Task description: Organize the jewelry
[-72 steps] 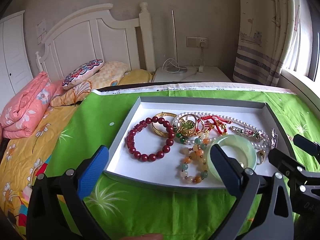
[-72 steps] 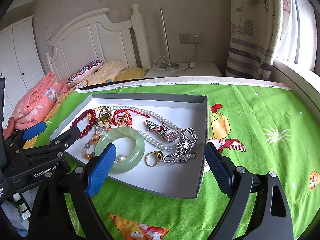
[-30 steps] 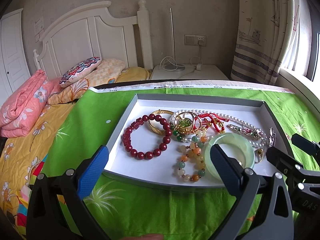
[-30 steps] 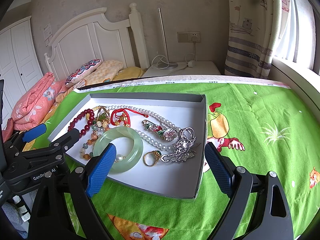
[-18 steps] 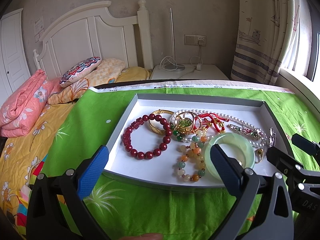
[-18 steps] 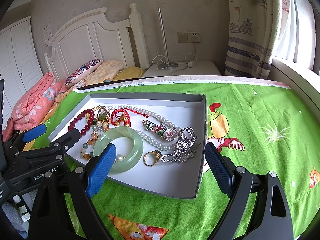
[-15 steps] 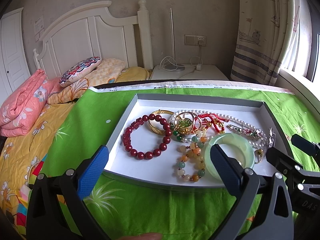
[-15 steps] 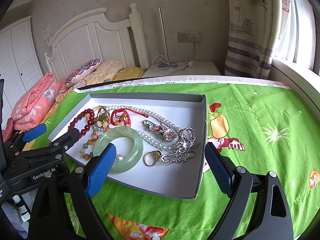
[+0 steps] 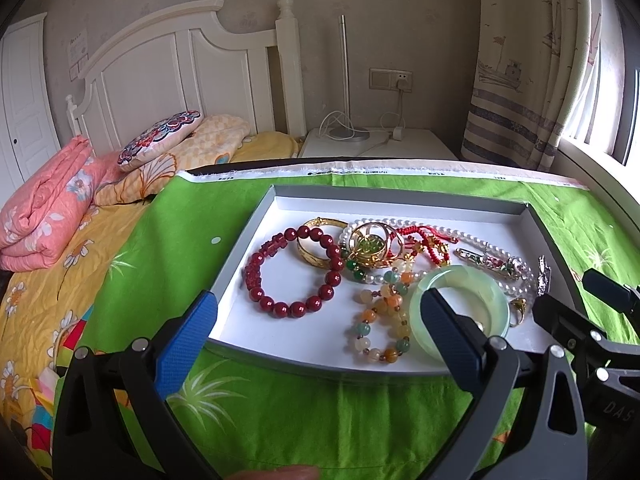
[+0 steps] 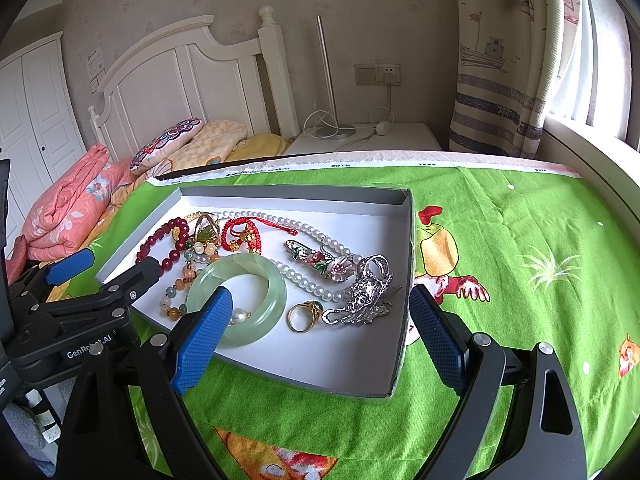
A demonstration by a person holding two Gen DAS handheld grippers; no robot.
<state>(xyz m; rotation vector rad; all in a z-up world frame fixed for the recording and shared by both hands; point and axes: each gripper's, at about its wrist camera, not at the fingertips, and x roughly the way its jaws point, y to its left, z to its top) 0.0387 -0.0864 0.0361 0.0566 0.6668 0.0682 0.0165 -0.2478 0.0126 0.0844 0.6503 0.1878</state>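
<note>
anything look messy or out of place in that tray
Yes: in the tray, the pearl necklace, red cord bracelet and gold pieces lie heaped and overlapping. The jade bangle rests on the pearls. Nothing looks broken or spilled.

We read this as a home bedroom: a white panelled headboard (image 9: 192,68) stands against a papered wall, with a patterned cushion (image 9: 160,138) and a folded pink quilt (image 9: 44,208) on a yellow floral bedsheet (image 9: 40,288). Beside the bed we note a white nightstand (image 10: 368,136) with a slim lamp (image 10: 326,80) (cable running to a wall socket (image 10: 378,74)). A boat-print curtain (image 9: 516,64) hangs by a bright window, and white wardrobe doors (image 10: 36,112) stand left.
</note>
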